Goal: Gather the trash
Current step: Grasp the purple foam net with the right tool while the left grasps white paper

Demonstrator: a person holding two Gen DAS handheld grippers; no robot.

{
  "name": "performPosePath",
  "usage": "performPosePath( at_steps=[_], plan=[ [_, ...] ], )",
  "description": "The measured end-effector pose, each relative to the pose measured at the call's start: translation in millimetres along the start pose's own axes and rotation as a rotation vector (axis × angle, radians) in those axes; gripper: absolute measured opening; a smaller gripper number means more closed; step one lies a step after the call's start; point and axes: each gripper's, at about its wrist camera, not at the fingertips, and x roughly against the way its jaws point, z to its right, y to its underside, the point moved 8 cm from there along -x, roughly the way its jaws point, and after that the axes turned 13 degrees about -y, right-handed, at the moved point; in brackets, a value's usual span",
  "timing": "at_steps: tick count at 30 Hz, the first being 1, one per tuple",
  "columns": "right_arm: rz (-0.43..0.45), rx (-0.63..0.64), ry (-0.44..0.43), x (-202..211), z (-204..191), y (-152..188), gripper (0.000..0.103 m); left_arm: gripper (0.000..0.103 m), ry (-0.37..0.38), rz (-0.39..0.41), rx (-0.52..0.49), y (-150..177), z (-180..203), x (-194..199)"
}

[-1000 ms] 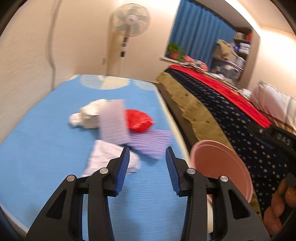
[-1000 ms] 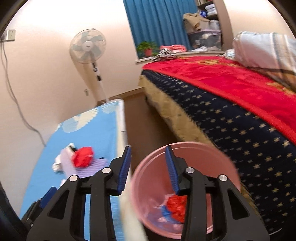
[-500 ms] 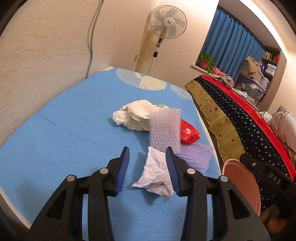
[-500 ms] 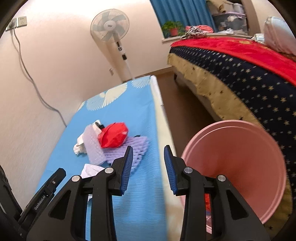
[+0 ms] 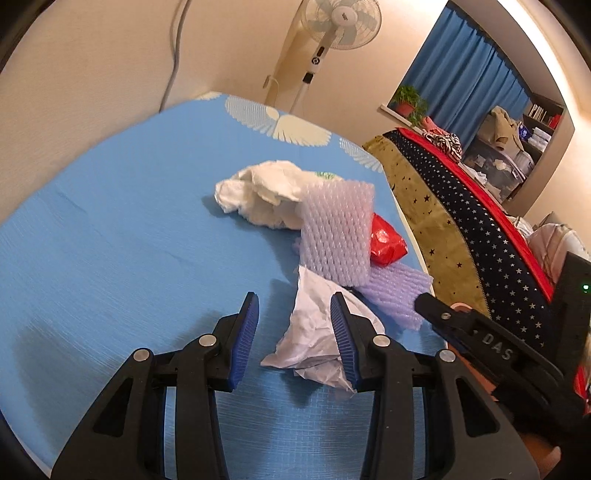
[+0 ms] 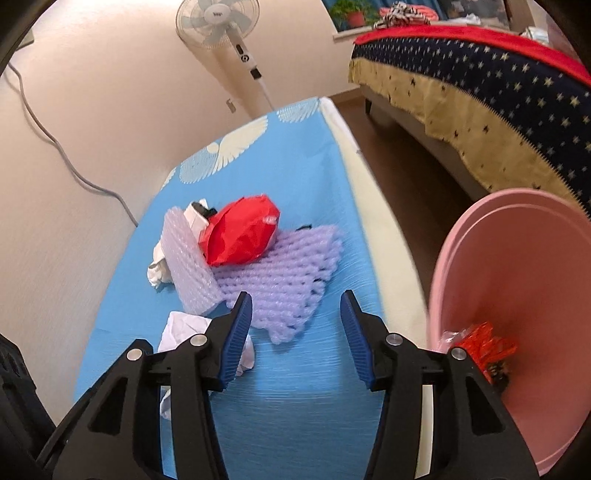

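Note:
Trash lies in a pile on a blue mat [image 5: 110, 229]. My left gripper [image 5: 295, 336] is open, and a crumpled white paper [image 5: 314, 332] sits between its jaws, close to the right pad and apart from the left one. Behind the paper stand a clear foam net [image 5: 336, 229], a red wrapper [image 5: 386, 240], a purple foam net [image 5: 395, 291] and a white tissue wad [image 5: 266, 195]. My right gripper [image 6: 297, 332] hovers just short of the purple foam net [image 6: 284, 273]; its jaws are opening with nothing between them. A pink bin [image 6: 517, 258] at the right holds red scraps [image 6: 484, 343].
A standing fan [image 6: 218, 22] and a wall cable [image 6: 55, 140] are at the mat's far end. A bed with a starred blanket [image 6: 480, 74] runs along the right, across a strip of brown floor [image 6: 399, 177]. The mat's left half [image 5: 92, 258] is bare.
The left gripper came in lower over the pile, and the white paper now lies between its jaws. The right gripper swung from over the pink bin to the mat, and its jaws widened.

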Motion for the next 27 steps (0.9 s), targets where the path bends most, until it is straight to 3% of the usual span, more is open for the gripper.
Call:
performPosePath(
  at_steps=[5, 7, 10, 12, 15, 17, 27],
  plan=[
    [-0.038, 0.009, -0.012, -14, -6, 7, 0.047, 0.040, 0.031, -0.065, -0.019, 13, 9, -13],
    [-0.047, 0.020, -0.011, -16, -7, 9, 0.035, 0.040, 0.039, -0.078, -0.025, 14, 11, -15],
    [-0.061, 0.030, -0.024, -19, -10, 11, 0.021, 0.027, 0.034, -0.079, -0.044, 16, 12, -16],
    [-0.061, 0.040, -0.026, -18, -11, 11, 0.013, 0.026, 0.033, -0.078, -0.047, 17, 13, -16],
    [-0.052, 0.059, -0.028, -14, -14, 10, 0.012, 0.022, 0.035, -0.064, -0.057, 15, 16, -13],
    [-0.044, 0.072, -0.030, -9, -17, 8, 0.012, 0.003, 0.030, -0.054, -0.064, 13, 16, -10],
    [-0.008, 0.136, -0.032, 26, -31, 4, 0.011, 0.001, 0.013, 0.020, -0.075, 3, 14, 14]
  ],
)
